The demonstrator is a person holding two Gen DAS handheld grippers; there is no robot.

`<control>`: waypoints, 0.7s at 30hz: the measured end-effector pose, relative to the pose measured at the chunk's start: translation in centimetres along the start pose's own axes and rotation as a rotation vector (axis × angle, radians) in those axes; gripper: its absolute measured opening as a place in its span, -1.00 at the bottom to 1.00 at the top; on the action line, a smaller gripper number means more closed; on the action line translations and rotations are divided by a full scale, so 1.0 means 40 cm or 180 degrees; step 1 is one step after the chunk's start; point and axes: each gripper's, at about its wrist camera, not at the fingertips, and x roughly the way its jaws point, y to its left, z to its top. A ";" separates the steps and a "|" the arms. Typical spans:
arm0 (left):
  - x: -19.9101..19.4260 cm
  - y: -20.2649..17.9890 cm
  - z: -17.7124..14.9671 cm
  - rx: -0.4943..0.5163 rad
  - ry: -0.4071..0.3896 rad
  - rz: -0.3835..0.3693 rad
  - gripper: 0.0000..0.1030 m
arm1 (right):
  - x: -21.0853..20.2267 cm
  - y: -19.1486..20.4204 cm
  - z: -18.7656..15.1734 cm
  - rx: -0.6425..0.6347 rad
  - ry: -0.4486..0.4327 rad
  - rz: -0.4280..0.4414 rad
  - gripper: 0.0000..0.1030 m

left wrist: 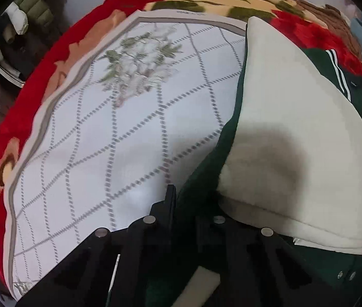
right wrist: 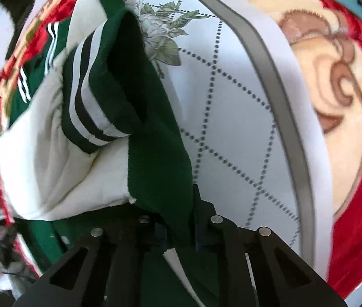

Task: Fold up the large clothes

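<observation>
left claw [left wrist: 174,204] is clenched on the green edge of the jacket [left wrist: 296,128]; right claw [right wrist: 181,215] grips its green fabric too. the jacket, cream lining up, lies on a white quilted mat [left wrist: 129,117] over a red floral blanket [left wrist: 40,81].

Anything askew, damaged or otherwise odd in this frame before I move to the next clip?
Nothing damaged or spilled. The green jacket is bunched mid-fold, cream lining turned outward and a striped cuff draped across it, both grippers pinching its green edge.
</observation>
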 end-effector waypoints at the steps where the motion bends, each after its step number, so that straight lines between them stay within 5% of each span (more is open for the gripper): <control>1: -0.003 0.014 -0.004 0.0028 -0.0013 0.0038 -0.81 | -0.005 -0.002 0.000 0.0134 0.0029 0.0285 -0.78; 5: -0.006 0.064 -0.036 0.0070 0.0038 0.0085 -0.72 | -0.001 -0.074 -0.005 0.0925 0.0038 0.1301 -0.81; 7: -0.012 0.066 -0.051 0.0156 0.0077 0.0139 -0.69 | 0.026 -0.106 -0.013 0.1272 0.0027 0.1312 -0.81; 9: -0.018 0.059 -0.052 0.0210 0.0118 0.0202 -0.69 | 0.045 -0.107 -0.016 0.1323 -0.0003 0.1076 -0.74; 12: -0.042 0.050 -0.050 0.0234 0.0091 0.0285 -0.66 | 0.019 -0.002 0.002 0.0655 -0.0139 0.0268 -0.48; 14: -0.072 0.044 -0.054 0.0206 0.0020 0.0275 -0.44 | -0.007 0.113 0.008 -0.0093 -0.0296 -0.0498 -0.40; 16: -0.091 0.037 -0.050 0.0189 -0.0038 0.0274 0.77 | -0.008 0.196 -0.001 -0.0638 -0.0430 -0.0974 -0.39; 18: -0.101 0.041 -0.040 0.0132 -0.0142 0.0274 0.93 | 0.006 0.266 -0.013 -0.1150 -0.0565 -0.1347 -0.41; 19: -0.100 0.041 -0.037 0.0103 -0.0162 0.0287 0.93 | 0.012 0.291 -0.013 -0.1308 -0.0646 -0.1383 -0.66; 21: -0.086 0.045 -0.031 0.0043 -0.0118 0.0282 0.93 | 0.004 0.260 0.013 -0.0764 -0.0696 -0.0885 -0.70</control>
